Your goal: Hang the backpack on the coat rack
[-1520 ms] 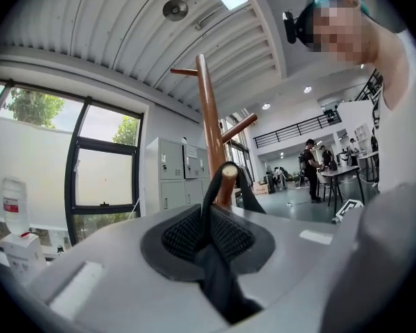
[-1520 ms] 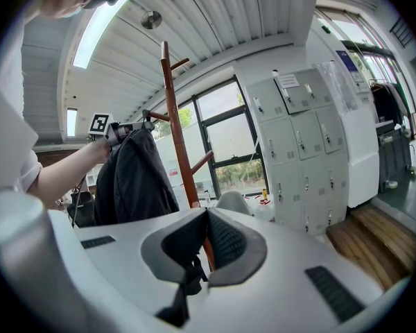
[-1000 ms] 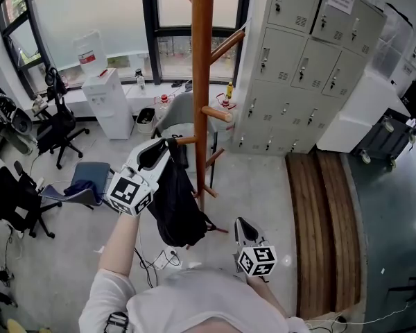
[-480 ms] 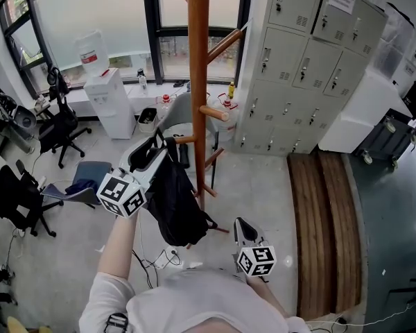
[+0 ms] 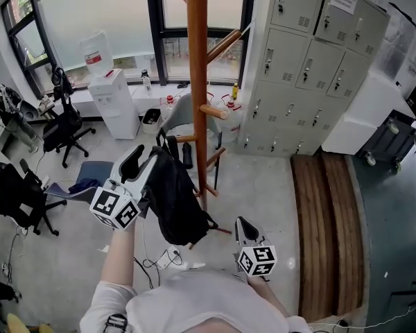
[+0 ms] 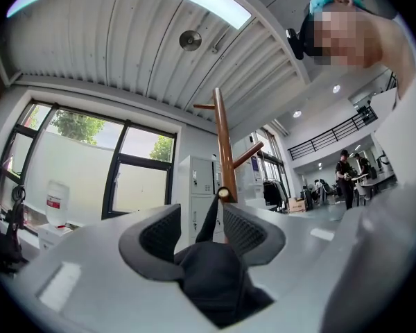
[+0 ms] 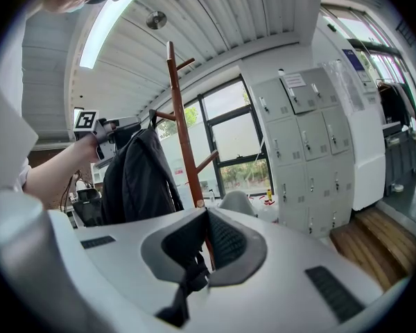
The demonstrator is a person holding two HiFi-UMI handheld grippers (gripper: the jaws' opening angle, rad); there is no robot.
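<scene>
backpack point(image 5: 175, 203) looks soft and floppy, hangs mid-frame on the coat rack point(image 5: 197, 82), best taken by its top loop point(image 6: 209, 220); left gripper point(image 5: 142, 164) gapes wide around the top fabric, not pinching, right gripper point(image 5: 243, 226) is pinched on a dangling strap point(image 7: 187, 283).

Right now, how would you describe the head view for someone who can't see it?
Seen from above, a black backpack hangs from a low peg of a wooden coat rack. The left gripper, jaws open, sits at its top; the right gripper pinches a loose strap. Grey lockers stand behind.
</scene>
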